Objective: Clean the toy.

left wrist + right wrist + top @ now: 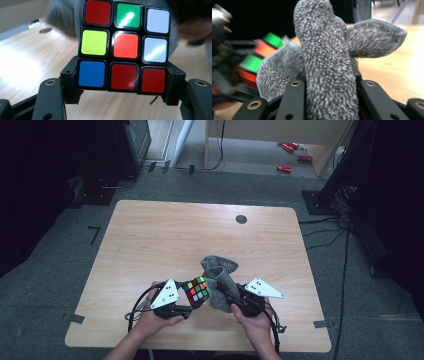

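The left gripper (192,301) clamped the multicoloured plastic puzzle cube (196,290) by its sides, while the right gripper (227,296), pinching a fuzzy grey microfibre cloth (218,276), held it just beside the cube's right face.

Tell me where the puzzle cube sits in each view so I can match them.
High view: the puzzle cube is low centre, between the left gripper and the grey cloth.
Left gripper view: the cube fills the centre, clamped between the jaws.
Right gripper view: its coloured tiles show blurred at the left edge, behind the cloth.
Shared landmark: the grey cloth.
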Motion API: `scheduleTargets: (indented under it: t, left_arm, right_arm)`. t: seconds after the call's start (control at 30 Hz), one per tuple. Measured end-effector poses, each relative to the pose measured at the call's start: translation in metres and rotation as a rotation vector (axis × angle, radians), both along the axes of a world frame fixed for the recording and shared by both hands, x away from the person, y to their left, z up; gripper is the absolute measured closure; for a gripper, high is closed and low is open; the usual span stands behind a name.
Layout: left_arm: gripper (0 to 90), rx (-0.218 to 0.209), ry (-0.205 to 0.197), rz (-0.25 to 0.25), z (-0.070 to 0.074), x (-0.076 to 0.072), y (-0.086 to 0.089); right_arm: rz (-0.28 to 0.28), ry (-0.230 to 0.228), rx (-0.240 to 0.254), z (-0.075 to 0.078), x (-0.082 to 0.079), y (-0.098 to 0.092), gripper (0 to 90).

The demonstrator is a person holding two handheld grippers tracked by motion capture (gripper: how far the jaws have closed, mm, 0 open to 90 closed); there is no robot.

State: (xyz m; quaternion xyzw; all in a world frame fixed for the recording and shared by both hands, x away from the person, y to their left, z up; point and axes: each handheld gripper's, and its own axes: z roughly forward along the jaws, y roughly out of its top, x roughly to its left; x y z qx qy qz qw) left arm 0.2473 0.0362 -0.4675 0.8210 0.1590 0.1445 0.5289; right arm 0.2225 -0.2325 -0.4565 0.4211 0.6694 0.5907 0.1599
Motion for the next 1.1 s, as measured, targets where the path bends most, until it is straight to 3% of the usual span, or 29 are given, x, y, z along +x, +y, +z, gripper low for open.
scheduleTargets:
  t: [0.07, 0.17, 0.23, 0.3, 0.43, 0.5, 0.57, 0.63, 0.67, 0.73, 0.83, 0.9, 0.97, 1.03, 1.1]
  left_arm:
    - [33.9, 0.045, -0.002, 0.011, -0.005, 0.000, -0.002]
    - [33.9, 0.042, 0.000, 0.003, -0.005, -0.001, -0.006]
    - [33.9, 0.035, -0.008, 0.001, -0.002, -0.004, -0.006]
    - [33.9, 0.019, -0.008, -0.004, -0.002, -0.004, -0.004]
    - [33.9, -0.048, 0.018, -0.019, 0.002, -0.001, 0.002]
    - [33.9, -0.019, 0.023, -0.009, 0.001, 0.001, 0.001]
    - [33.9, 0.031, 0.019, 0.002, -0.004, 0.001, -0.002]
    - [33.9, 0.044, 0.021, 0.004, -0.006, 0.001, -0.005]
    - [33.9, 0.046, 0.020, 0.003, -0.005, 0.000, -0.006]
    - [33.9, 0.036, 0.015, -0.005, -0.003, -0.002, -0.007]
    - [33.9, 0.027, 0.011, 0.001, -0.001, -0.003, -0.004]
    - [33.9, 0.021, 0.018, 0.016, 0.001, -0.001, -0.003]
    - [33.9, 0.054, 0.019, 0.036, 0.001, 0.001, -0.004]
    - [33.9, 0.142, 0.010, 0.066, -0.001, 0.000, -0.011]
    - [33.9, 0.198, 0.042, 0.085, -0.002, 0.000, -0.018]
  right_arm:
    - [0.019, -0.042, 0.020, 0.008, -0.004, 0.002, 69.2]
    - [0.073, -0.092, 0.031, 0.016, -0.012, 0.011, 69.0]
    - [0.091, -0.089, 0.005, 0.015, -0.013, 0.017, 68.7]
    - [0.078, -0.065, 0.029, 0.008, -0.009, 0.015, 68.7]
    - [0.003, 0.003, -0.006, 0.000, 0.000, 0.002, 69.2]
    - [0.001, -0.001, 0.009, 0.003, 0.000, -0.002, 69.1]
    - [0.026, -0.035, 0.036, 0.010, -0.005, 0.000, 68.9]
    - [0.072, -0.088, 0.028, 0.019, -0.011, 0.008, 68.6]
    - [0.084, -0.093, 0.024, 0.020, -0.012, 0.011, 68.5]
    - [0.094, -0.083, -0.010, 0.018, -0.013, 0.018, 68.2]
    - [0.051, -0.036, 0.001, 0.006, -0.006, 0.014, 68.5]
    - [0.000, -0.020, -0.059, 0.003, -0.003, 0.010, 68.9]
    - [-0.013, -0.018, -0.046, 0.004, -0.004, 0.006, 68.8]
    - [0.000, -0.084, -0.080, 0.011, -0.010, 0.011, 68.6]
    - [0.046, -0.156, -0.148, 0.019, -0.018, 0.025, 68.1]
